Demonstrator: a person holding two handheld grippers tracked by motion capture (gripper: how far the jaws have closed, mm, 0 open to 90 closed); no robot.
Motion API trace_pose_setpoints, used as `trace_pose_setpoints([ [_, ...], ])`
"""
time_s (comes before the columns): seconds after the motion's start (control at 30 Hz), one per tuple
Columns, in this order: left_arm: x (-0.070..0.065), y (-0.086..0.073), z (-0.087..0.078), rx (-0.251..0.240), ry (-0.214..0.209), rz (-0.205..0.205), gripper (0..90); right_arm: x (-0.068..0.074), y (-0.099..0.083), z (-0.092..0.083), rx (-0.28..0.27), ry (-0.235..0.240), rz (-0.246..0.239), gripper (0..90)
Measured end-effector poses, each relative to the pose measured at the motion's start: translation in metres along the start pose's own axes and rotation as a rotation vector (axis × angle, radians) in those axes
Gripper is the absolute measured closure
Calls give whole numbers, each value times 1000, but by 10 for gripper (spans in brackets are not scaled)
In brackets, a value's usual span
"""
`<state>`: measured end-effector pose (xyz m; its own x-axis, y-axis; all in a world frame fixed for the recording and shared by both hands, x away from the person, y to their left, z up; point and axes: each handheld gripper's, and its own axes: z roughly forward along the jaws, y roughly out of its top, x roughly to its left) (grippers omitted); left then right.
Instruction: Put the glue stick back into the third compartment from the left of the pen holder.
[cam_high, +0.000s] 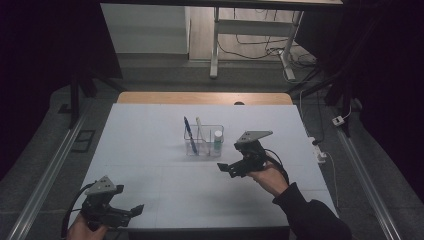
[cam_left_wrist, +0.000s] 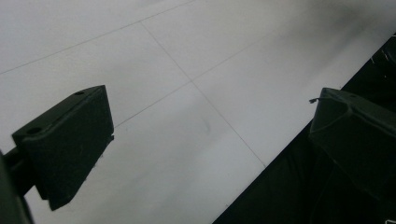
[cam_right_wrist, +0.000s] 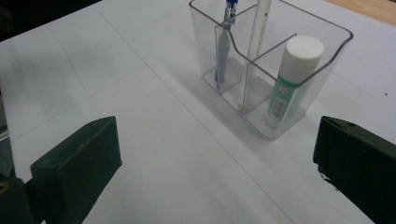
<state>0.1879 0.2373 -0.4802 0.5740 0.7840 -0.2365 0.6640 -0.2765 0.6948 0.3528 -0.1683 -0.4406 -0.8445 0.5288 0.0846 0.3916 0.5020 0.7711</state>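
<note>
2 grippers in play, both with jaws apart and holding nothing. Clear plastic 3-compartment organiser (cam_high: 204, 140) stands near mid-surface on the white surface (cam_high: 150, 150). Contents: blue pen (cam_right_wrist: 223, 42) in 1 compartment, white pen (cam_right_wrist: 254, 46) in the next, white-capped green-labelled glue stick (cam_right_wrist: 288, 79) in the 3rd; all 3 stand roughly upright, long axes near vertical, the pens leaning a little. Right gripper (cam_high: 231, 168) hovers just beside the organiser on its near right side; in the right gripper view the organiser lies ahead of the jaws and above their line, the glue stick nearest the right-hand jaw. Left gripper (cam_high: 131, 212) sits low at the near left corner of the surface, well apart from the organiser; left gripper view gives bare surface and its edge between the jaws. Judgement: right hand is much the nearer, so any pick falls to it; the jaws would need to come in from above, across a stick's upright axis.
</note>
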Motion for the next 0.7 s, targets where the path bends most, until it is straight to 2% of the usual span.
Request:
trace_pose_setpoints([
  [0.2, 0, 0, 0, 1, 1, -1, 0, 0, -13, -18, -6, -14, 7, 0],
  [0.4, 0, 0, 0, 3, 2, -1, 0, -3, -29, -41, -29, -37, 36, 0],
  [0.7, 0, 0, 0, 2, 1, -1, 0, -7, -56, -68, -31, -86, 86, 0],
])
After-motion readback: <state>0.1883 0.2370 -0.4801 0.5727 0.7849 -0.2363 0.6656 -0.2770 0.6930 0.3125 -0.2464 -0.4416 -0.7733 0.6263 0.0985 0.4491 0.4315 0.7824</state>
